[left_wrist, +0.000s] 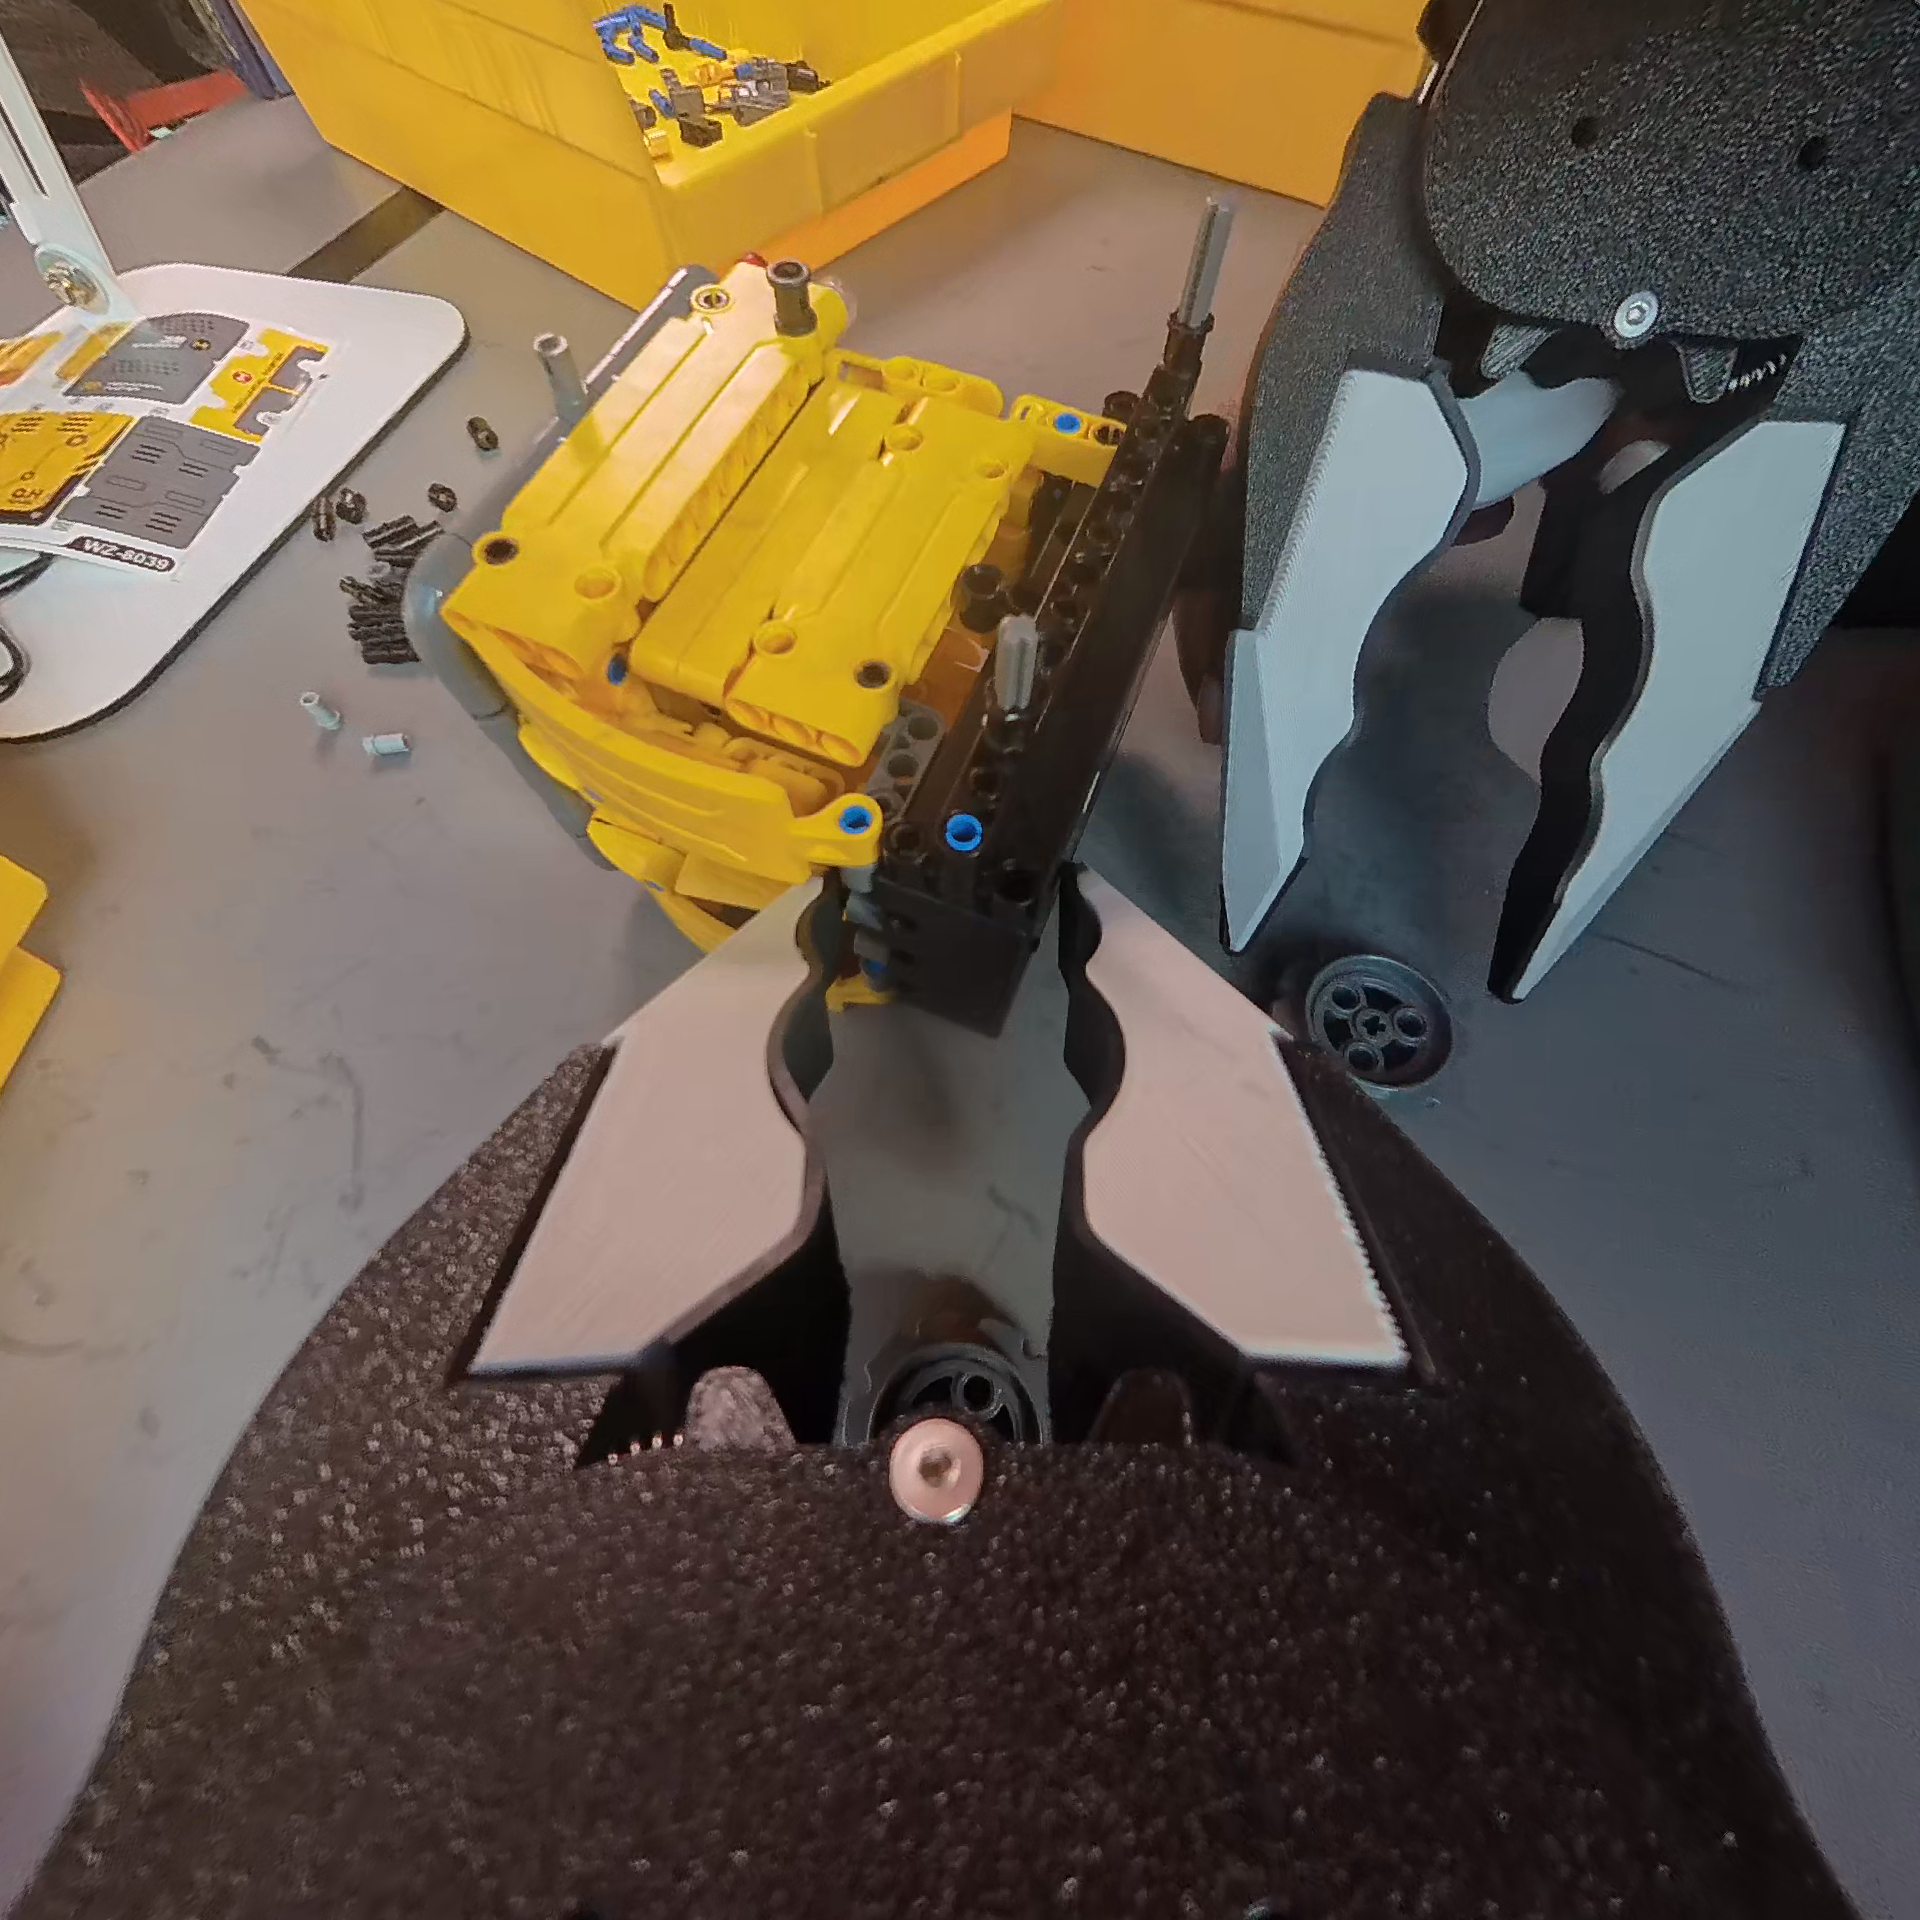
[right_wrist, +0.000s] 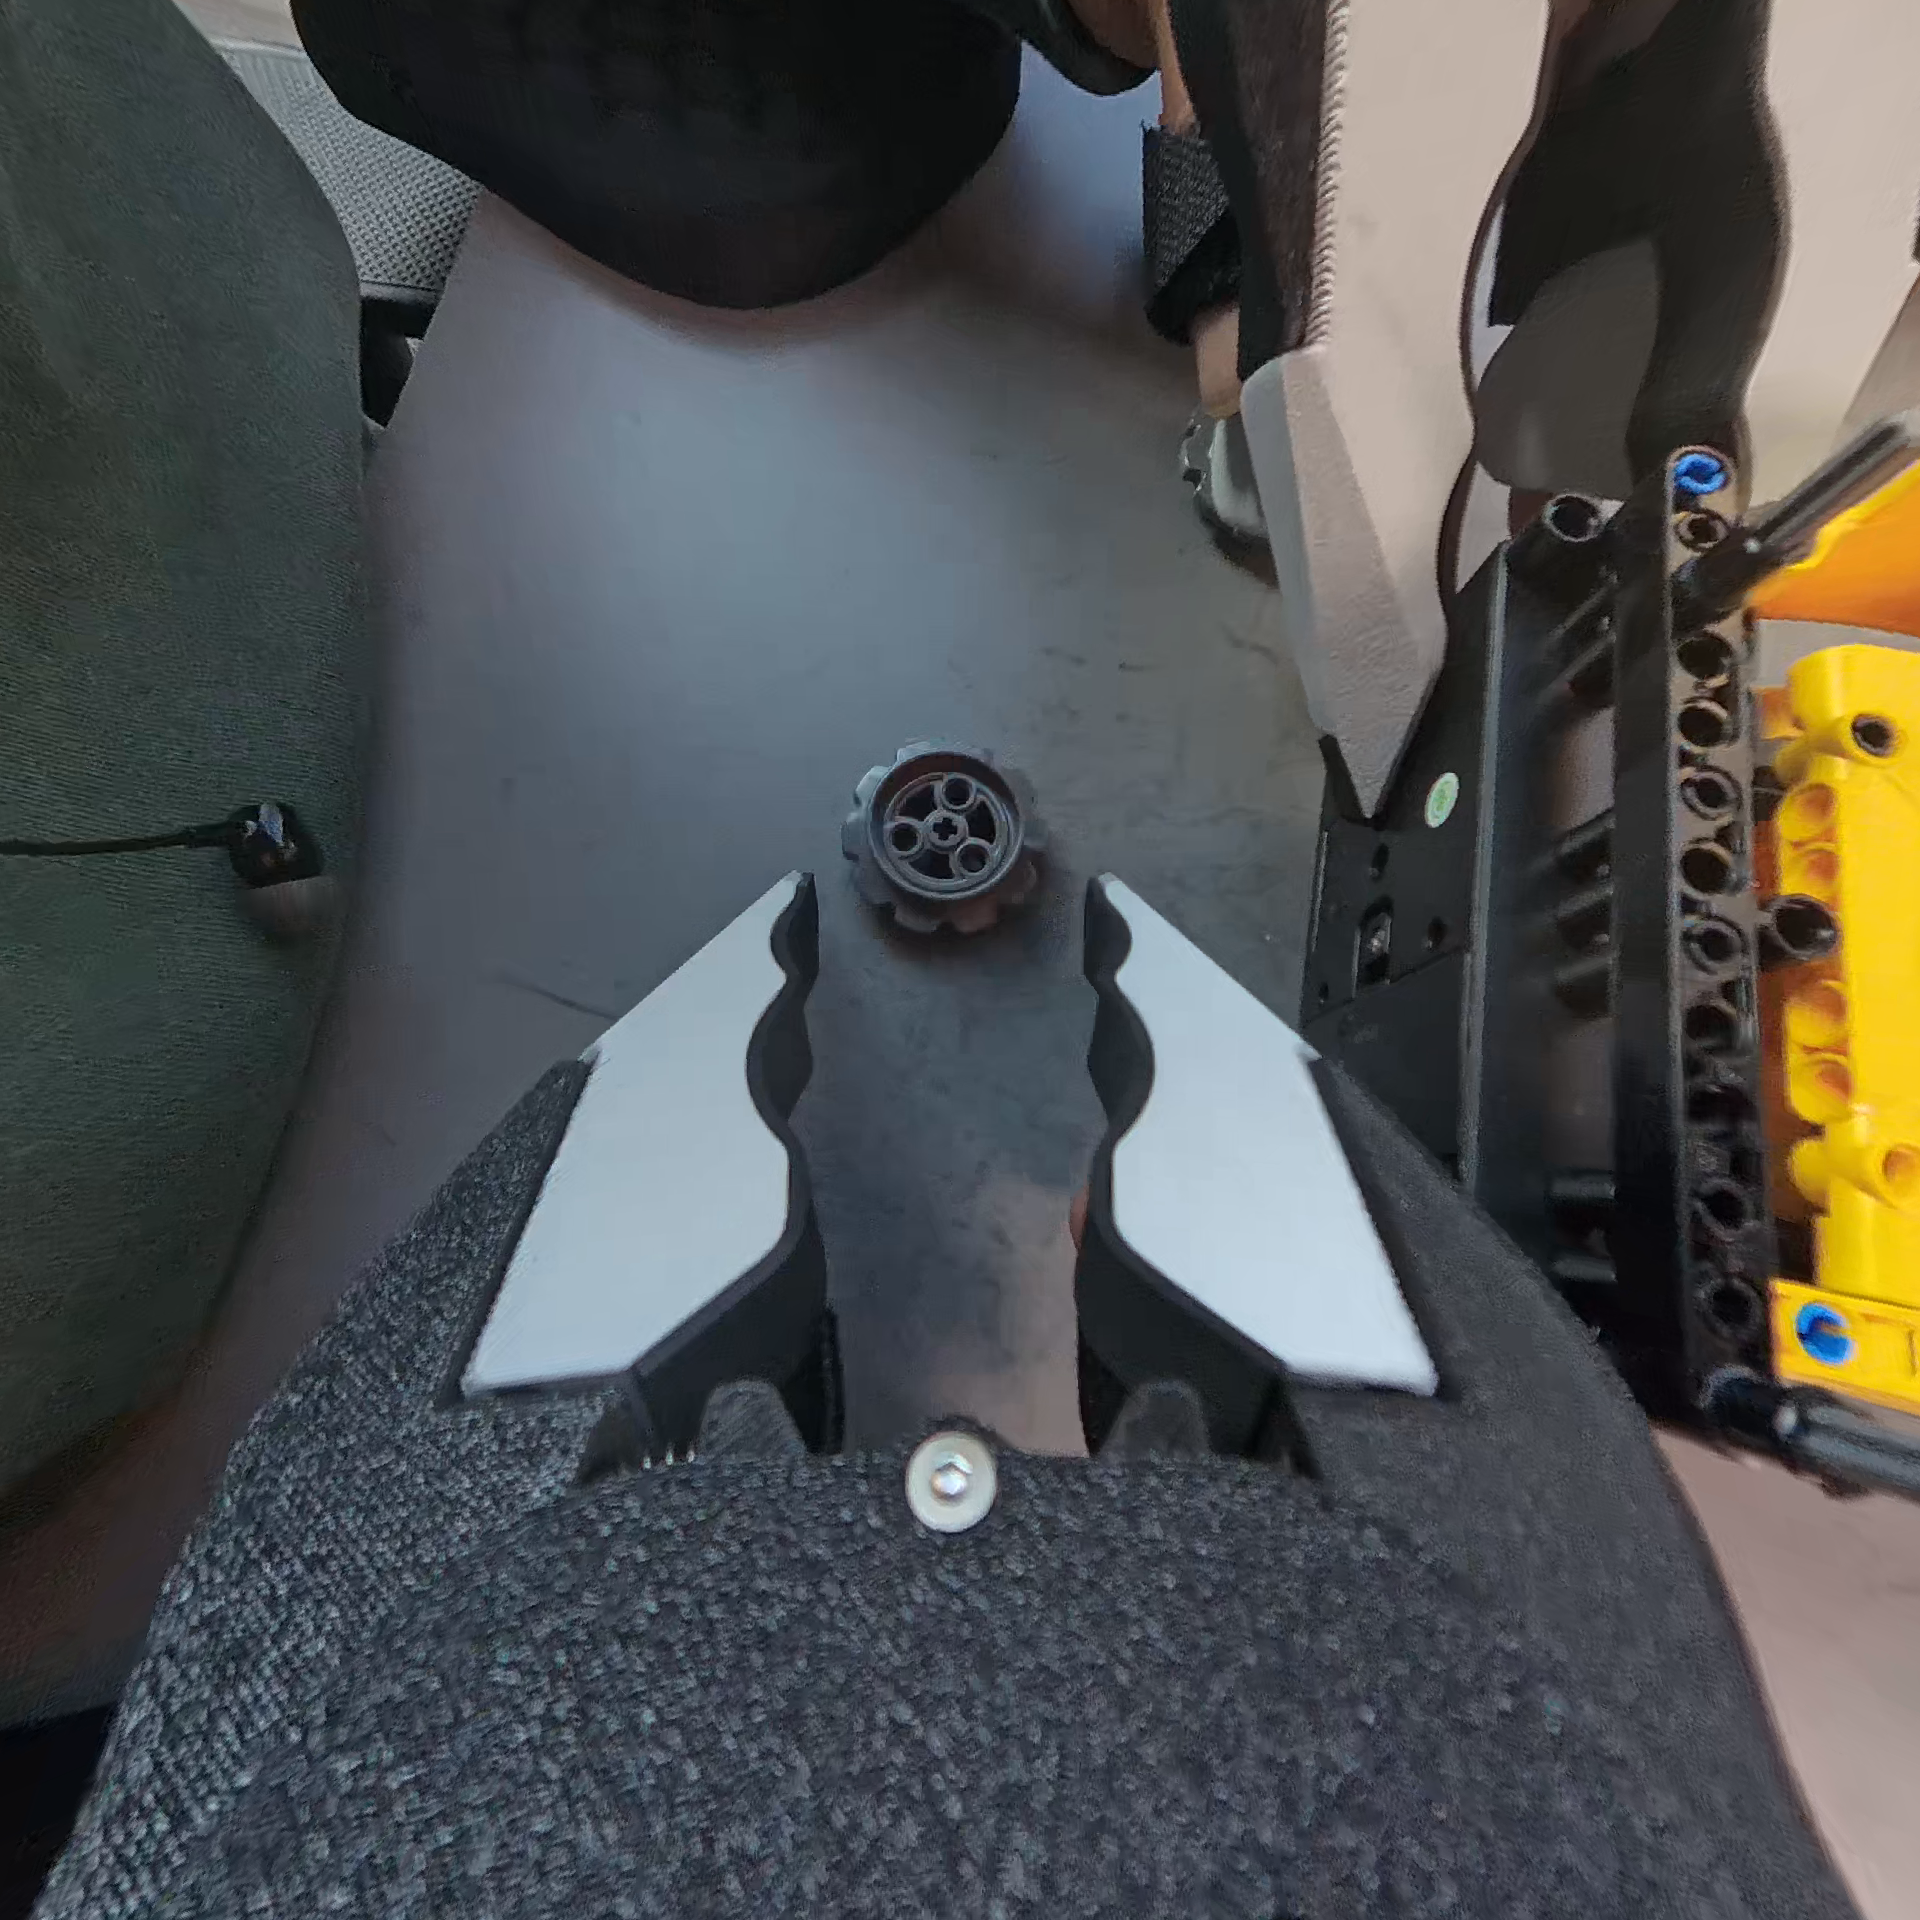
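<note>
Two grippers: both work over a grey bench (left_wrist: 260, 1039), each near a different part.
Left gripper (left_wrist: 940, 935): its jaws are clamped on the near black end of the brick model (left_wrist: 790, 582), one fingertip on each side, which pins the model in place on the bench.
Brick model: a yellow body with a black holed beam (right_wrist: 1704, 935) along its right side; it lies toward the middle of the bench, the beam facing the right gripper.
Second wheel (left_wrist: 954, 1392): it lies on the bench under the left gripper, seen between its fingers.
Right gripper (right_wrist: 951, 883): jaws apart and holding nothing, tips pointed down just short of the black wheel (right_wrist: 940, 831); the gap looks wide enough to take it.
Black wheel: it lies flat on the bench, hub up, just right of the model and clear of it.
Loose pins (left_wrist: 384, 582): a scatter of small black ones left of the model, within reach.
Sticker sheet (left_wrist: 135, 426): on a white board near the far left edge.
Yellow bins (left_wrist: 727, 114): along the far edge, one holding small parts.
</note>
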